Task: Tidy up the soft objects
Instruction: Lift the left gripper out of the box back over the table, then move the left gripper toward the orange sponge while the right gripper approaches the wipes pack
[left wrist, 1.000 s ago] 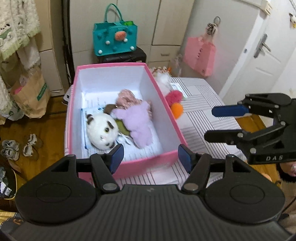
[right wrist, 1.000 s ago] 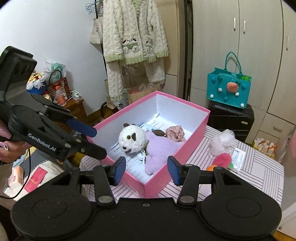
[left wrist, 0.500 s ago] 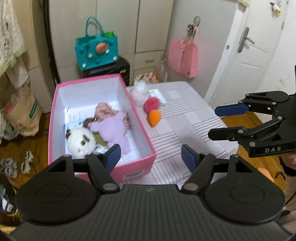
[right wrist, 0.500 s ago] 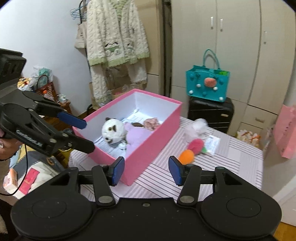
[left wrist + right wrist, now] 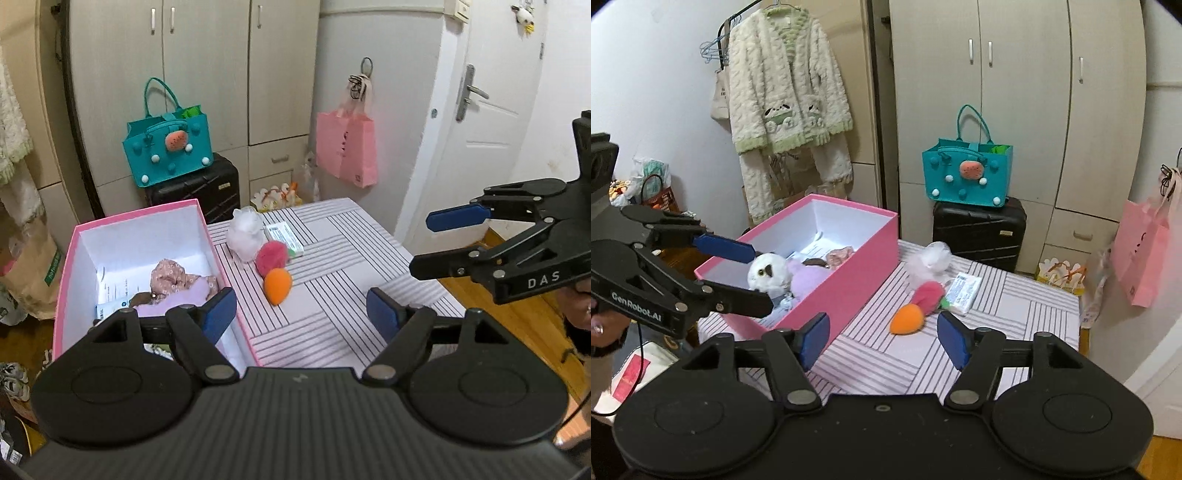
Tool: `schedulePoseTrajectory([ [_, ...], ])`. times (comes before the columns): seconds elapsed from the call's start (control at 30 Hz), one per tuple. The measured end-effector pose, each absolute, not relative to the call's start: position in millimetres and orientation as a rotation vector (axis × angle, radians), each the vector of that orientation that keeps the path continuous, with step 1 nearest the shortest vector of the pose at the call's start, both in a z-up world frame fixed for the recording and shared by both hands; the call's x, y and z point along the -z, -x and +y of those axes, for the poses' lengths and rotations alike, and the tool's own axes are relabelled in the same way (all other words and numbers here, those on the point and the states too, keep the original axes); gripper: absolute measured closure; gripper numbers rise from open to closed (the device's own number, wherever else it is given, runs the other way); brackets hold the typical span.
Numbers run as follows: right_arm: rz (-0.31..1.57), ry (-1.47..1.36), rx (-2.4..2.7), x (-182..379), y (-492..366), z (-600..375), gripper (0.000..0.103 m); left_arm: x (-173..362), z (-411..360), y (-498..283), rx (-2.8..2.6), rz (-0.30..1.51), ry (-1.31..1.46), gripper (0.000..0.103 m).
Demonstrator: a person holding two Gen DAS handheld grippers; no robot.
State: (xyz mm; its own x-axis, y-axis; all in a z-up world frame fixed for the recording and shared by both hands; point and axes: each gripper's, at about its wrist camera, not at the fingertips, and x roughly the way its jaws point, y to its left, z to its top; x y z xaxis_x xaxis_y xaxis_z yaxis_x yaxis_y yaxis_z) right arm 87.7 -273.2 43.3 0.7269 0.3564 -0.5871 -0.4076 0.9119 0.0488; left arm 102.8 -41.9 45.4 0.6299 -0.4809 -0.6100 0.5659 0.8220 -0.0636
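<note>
A pink box (image 5: 212,236) (image 5: 849,291) stands on the striped table and holds a white panda plush (image 5: 768,271), a purple plush (image 5: 809,275) and a pink floral soft item (image 5: 166,275). On the table beside it lie a white fluffy toy (image 5: 243,229) (image 5: 931,260), a red-pink puff (image 5: 271,256) (image 5: 929,293) and an orange soft egg (image 5: 277,282) (image 5: 907,319). My left gripper (image 5: 301,314) (image 5: 746,271) is open and empty near the box's front. My right gripper (image 5: 882,338) (image 5: 436,240) is open and empty over the table's near right side.
A small white packet (image 5: 284,236) lies by the puff. Behind the table stand a black suitcase (image 5: 979,229) with a teal bag (image 5: 966,171) on it and wardrobes. A pink bag (image 5: 347,151) hangs right. A door (image 5: 491,110) is at far right.
Both grippers have pulled back and swung right, away from the box; the loose toys on the table now sit nearer the middle of both views. Both stay open and empty.
</note>
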Motion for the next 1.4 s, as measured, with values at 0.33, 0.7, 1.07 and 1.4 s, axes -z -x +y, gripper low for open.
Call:
schedulePoseTrajectory([
  [0.33,0.564,0.047,-0.439,-10.7,-125.3,-297.6,0.023,-7.7,-88.2,-114.7,0.548,0.6,-0.126,0.028],
  [0.7,0.624,-0.013,-0.525,28.4,-179.1,-321.7,0.022,36.8,-137.5,-130.8,0.406,0.554,-0.185,0.028],
  [1.07,0.678,-0.005,-0.515,62.6,-247.3,-337.3,0.023,81.9,-164.3,-174.3,0.334,0.629,-0.16,0.035],
  [1.4,0.772,-0.03,-0.472,93.3,-318.5,-337.5,0.035,106.3,-171.5,-210.8,0.216,0.691,-0.159,0.048],
])
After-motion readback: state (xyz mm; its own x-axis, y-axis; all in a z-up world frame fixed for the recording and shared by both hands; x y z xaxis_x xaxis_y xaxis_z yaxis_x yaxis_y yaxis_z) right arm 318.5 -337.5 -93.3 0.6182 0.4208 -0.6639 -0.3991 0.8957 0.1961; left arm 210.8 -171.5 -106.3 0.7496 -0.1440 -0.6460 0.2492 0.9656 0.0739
